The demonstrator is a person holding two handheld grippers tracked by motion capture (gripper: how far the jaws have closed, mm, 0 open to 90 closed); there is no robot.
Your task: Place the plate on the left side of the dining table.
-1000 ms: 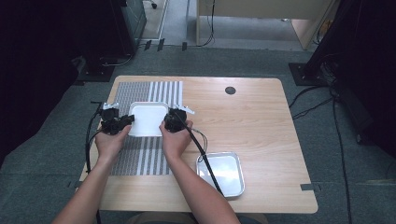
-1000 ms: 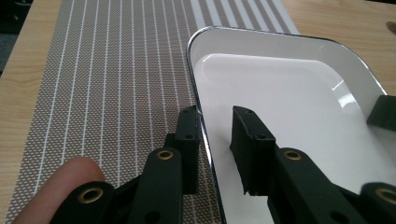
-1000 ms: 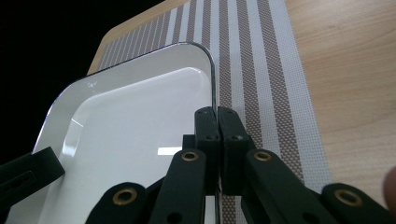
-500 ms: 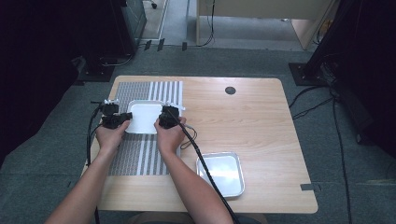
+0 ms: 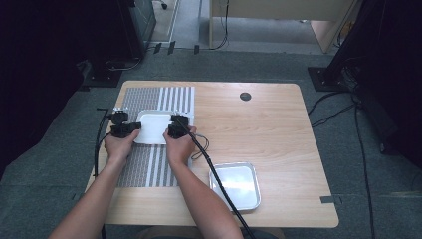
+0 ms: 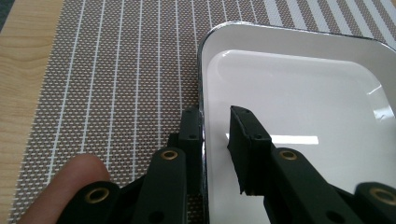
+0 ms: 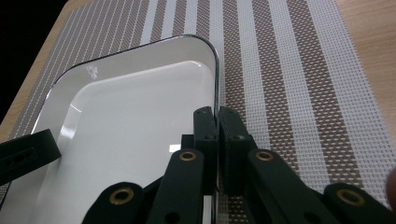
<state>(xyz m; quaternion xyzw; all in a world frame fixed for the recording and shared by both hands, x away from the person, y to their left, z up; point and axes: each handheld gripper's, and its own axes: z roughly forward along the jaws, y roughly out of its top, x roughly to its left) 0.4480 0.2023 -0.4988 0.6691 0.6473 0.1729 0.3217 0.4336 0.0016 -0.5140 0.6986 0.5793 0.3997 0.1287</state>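
A light wooden table (image 5: pixel 278 134) stands on a grey carpeted floor (image 5: pixel 378 199), with dark equipment and loose cables (image 5: pixel 343 107) around its edges. A brown and white striped placemat (image 5: pixel 154 97) covers the table's left part.

On the mat lies a white tray (image 5: pixel 155 124), between the two claws. The left gripper (image 5: pixel 130 128) pinches the tray's left rim (image 6: pixel 201 112): one jaw sits outside on the mat, the other inside on the white floor, slightly off the rim in the left gripper view. The right gripper (image 5: pixel 174 130) is clamped tight on the tray's right rim (image 7: pixel 215 70).

A second, metal tray (image 5: pixel 236 185) lies near the table's front edge, right of and nearer than the right gripper; that gripper's cable (image 5: pixel 219 179) crosses over it.

The hands cover the tray's near edge in the high view, and the person's arms are cut off at the frame's bottom.
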